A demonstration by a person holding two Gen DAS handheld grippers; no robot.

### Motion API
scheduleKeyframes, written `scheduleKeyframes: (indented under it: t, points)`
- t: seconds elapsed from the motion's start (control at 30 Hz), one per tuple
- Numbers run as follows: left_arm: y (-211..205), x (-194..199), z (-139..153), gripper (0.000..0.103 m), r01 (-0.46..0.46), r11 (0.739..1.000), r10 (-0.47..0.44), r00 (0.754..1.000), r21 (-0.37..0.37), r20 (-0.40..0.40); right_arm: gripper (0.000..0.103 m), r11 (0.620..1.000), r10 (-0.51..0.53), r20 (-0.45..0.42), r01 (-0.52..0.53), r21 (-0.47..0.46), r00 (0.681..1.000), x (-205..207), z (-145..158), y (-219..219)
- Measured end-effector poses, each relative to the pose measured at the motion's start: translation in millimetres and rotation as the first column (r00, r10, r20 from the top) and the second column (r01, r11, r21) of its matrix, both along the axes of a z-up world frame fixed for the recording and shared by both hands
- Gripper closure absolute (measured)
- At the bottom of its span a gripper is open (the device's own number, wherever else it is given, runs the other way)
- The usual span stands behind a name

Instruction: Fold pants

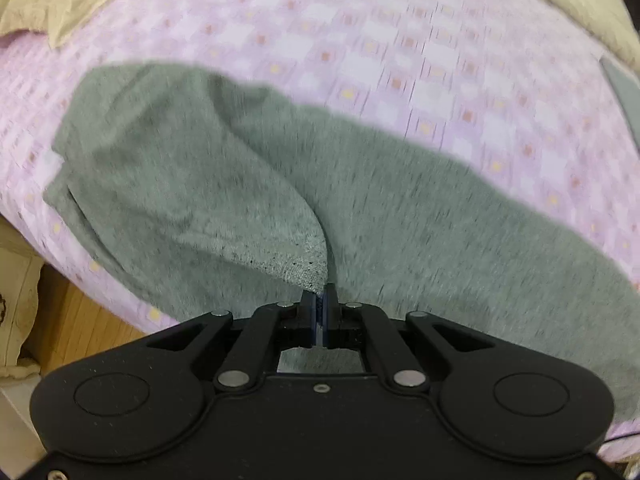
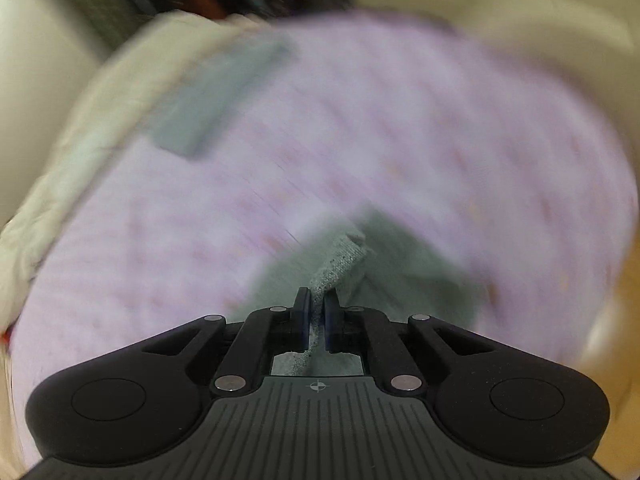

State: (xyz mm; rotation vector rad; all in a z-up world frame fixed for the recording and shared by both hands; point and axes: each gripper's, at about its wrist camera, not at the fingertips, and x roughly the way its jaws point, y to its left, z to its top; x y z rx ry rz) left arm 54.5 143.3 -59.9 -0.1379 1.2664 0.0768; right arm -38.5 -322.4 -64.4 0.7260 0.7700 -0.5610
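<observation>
My left tongs (image 1: pixel 320 300) are matt black plastic, faintly speckled, with dull steel pivot pins. The pants (image 1: pixel 248 184) are grey-green knit cloth, fuzzy and pilled at the edge I pinch. The bed sheet (image 1: pixel 400 48) is soft pink checked cotton. The floor (image 1: pixel 92 320) is smooth pale wood. My right tongs (image 2: pixel 316 312) wear ribbed matt plastic.

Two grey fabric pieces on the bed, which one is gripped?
The grey pants, pinched by the left gripper and right gripper. The small grey rectangle lies apart, untouched, by the cream blanket.
</observation>
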Motion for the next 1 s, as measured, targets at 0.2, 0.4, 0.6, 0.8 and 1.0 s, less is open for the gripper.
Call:
scheduleKeyframes:
  t: [0.2, 0.4, 0.6, 0.8, 1.0]
  points:
    - [4.9, -20.4, 30.5, 0.1, 0.012, 0.999, -0.008, 0.997, -0.042, 0.077, 0.096, 0.993, 0.028, -0.049, -0.033, -0.111, 0.998, -25.8, 11.0, -2.3]
    - [-4.8, -35.8, -25.5, 0.1, 0.057, 0.998, -0.055, 0.997, 0.04, -0.052, 0.096, 0.996, 0.047, -0.223, -0.061, -0.057, 0.974, -29.9, -49.2, -9.3]
    - [-7.2, -35.2, -18.5, 0.099, 0.048, 0.998, -0.047, 0.999, 0.045, -0.022, 0.096, 0.981, 0.115, -0.141, -0.135, -0.139, 0.983, -28.6, -15.0, -2.1]
    - [-6.1, -35.5, -31.0, 0.088, 0.046, 0.997, -0.041, 0.995, 0.058, -0.086, 0.089, 0.988, 0.105, -0.322, -0.136, -0.076, 0.941, -16.7, -53.0, -12.0]
    - [0.7, -55.8, -4.5, 0.086, 0.065, 0.994, -0.061, 0.997, 0.083, -0.046, 0.083, 0.981, 0.086, -0.283, -0.131, -0.145, 0.955, -18.9, -34.7, -4.2]
